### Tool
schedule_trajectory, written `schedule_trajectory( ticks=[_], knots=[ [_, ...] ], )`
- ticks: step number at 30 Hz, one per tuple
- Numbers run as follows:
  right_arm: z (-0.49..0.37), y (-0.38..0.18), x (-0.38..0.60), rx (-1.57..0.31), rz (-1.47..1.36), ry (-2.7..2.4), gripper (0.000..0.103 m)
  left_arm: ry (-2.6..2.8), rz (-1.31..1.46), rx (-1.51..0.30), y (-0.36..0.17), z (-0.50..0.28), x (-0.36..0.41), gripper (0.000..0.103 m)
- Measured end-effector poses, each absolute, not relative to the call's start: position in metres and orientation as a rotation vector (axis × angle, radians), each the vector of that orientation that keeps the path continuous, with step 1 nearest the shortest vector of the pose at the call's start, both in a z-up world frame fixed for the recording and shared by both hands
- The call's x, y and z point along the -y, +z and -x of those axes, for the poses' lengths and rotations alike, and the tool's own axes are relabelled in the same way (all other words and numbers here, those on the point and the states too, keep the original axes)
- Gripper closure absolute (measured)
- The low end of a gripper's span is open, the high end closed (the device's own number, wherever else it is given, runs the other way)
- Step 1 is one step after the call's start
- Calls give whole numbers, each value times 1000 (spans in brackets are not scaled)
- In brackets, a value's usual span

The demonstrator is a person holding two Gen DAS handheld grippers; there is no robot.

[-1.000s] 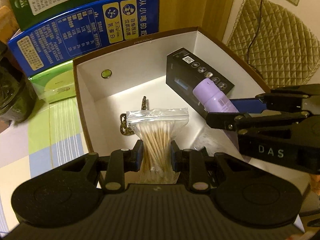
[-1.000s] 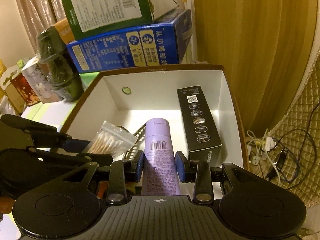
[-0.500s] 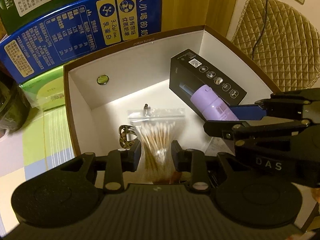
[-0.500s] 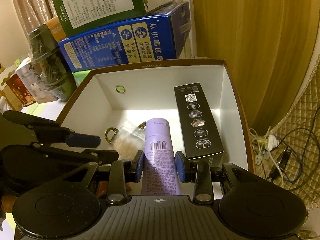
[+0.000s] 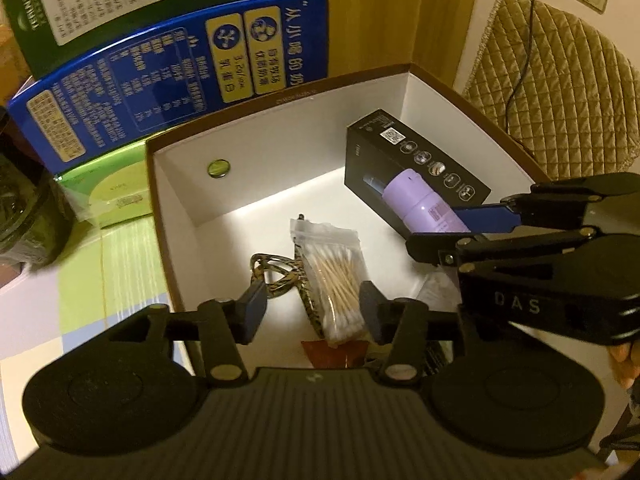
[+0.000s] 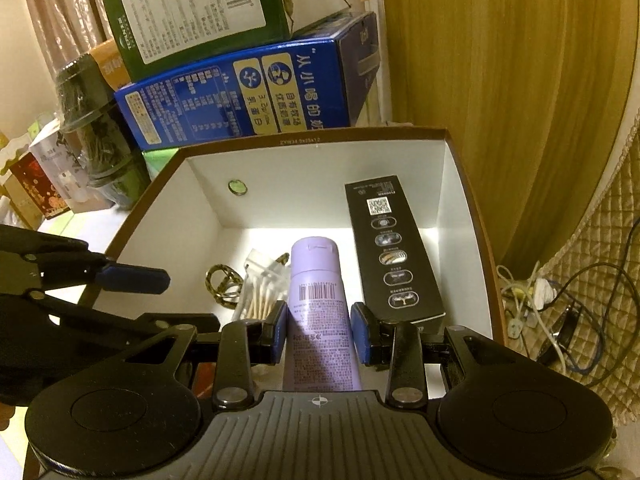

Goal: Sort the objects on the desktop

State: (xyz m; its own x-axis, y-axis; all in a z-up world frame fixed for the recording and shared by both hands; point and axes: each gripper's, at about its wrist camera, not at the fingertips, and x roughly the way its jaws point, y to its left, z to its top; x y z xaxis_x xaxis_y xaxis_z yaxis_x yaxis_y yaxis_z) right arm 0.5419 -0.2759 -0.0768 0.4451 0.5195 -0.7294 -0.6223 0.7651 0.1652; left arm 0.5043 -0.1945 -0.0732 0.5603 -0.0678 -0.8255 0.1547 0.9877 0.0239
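Note:
A white box with a brown rim (image 5: 280, 98) sits in front of both grippers. On its floor a zip bag of cotton swabs (image 5: 336, 276) lies loose beside a leopard-print hair clip (image 5: 276, 272). My left gripper (image 5: 312, 312) hovers over the bag with its jaws opening, and the pads stand clear of the plastic on both sides. My right gripper (image 6: 319, 330) is shut on a purple tube (image 6: 318, 296), held above the box floor next to a long black carton (image 6: 394, 248). That tube (image 5: 420, 204) also shows in the left wrist view, in front of the black carton (image 5: 416, 164).
A blue carton (image 5: 180, 92) with a green carton (image 5: 120, 0) on top stands just behind the box. A dark jar (image 5: 28, 216) is at the left. To the right are a quilted cushion (image 5: 560, 92) and, lower down, tangled cables (image 6: 560, 312).
The left jaws have spread and let go of the swab bag, which now lies flat on the box floor. The right gripper keeps the purple tube in the same place.

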Motion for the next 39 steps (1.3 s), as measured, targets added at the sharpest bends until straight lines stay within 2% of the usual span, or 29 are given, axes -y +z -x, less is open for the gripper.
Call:
schedule_trajectory(
  ticks=[7, 10, 12, 16, 18, 20, 24, 33, 39],
  knots=[
    [-535, -65, 277, -793, 102, 738, 72, -107, -103, -951, -64, -495, 190, 50],
    [-530, -59, 282, -779, 85, 744, 68, -103, -96, -940, -58, -489, 187, 48],
    [-527, -55, 286, -772, 75, 739, 58, -96, -96, -931, -53, -484, 186, 42],
    [-515, -45, 298, -754, 51, 736, 39, -84, -88, -909, -42, -472, 183, 39],
    [-506, -39, 306, -746, 39, 747, 30, -74, -76, -897, -36, -464, 180, 31],
    [-495, -34, 313, -734, 25, 747, 15, -61, -69, -887, -31, -454, 178, 29],
    [-473, -26, 323, -715, 16, 744, 3, -38, -45, -860, -21, -430, 173, 19],
    [-423, -17, 341, -709, 18, 705, 2, 35, -16, -819, -1, -367, 162, 6],
    [-381, -5, 350, -684, 0, 684, 2, 58, -12, -790, 11, -326, 154, 4]
  ],
)
